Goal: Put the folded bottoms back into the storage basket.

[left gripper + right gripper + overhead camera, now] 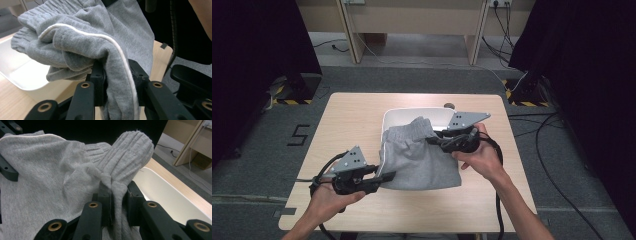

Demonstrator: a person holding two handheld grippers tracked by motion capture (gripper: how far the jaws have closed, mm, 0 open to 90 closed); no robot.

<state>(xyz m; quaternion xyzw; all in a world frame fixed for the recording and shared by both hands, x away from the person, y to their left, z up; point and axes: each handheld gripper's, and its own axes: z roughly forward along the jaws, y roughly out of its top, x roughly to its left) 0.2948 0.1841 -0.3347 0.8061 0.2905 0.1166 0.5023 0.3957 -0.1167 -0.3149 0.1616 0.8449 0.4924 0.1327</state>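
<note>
Both pairs of jaws are closed down on cloth. The left gripper [116, 82] pinches a bunched fold of the grey shorts [419, 157] along the white piping of the side seam, with fabric wadded between the black jaws. The right gripper [117, 195] has its jaws clamped on the ribbed waistband, which sticks up above them in a rounded hump.

In the high view the left gripper [384, 176] holds the lower left corner of the shorts, toward the near edge of the desk [347, 120], while the right gripper [435, 138] holds the band at the upper right, over the white tray [407, 113]. Gripping two opposite points seems meant to keep the garment stretched between the hands, so it can be lifted or spread without collapsing into a heap. The shorts lie at the middle of the desk, their top part draped over the tray's near rim and the rest resting on the wood in front of it.

The desk is pale wood with rounded corners, bare apart from the tray, the shorts and a small dark round mark near the far edge. It stands on grey carpet. Dark curtains [257, 45] hang at both sides, with yellow-and-black striped tape at their feet, cables trail over the floor on the right, and light wooden furniture [412, 20] stands against the far wall.
</note>
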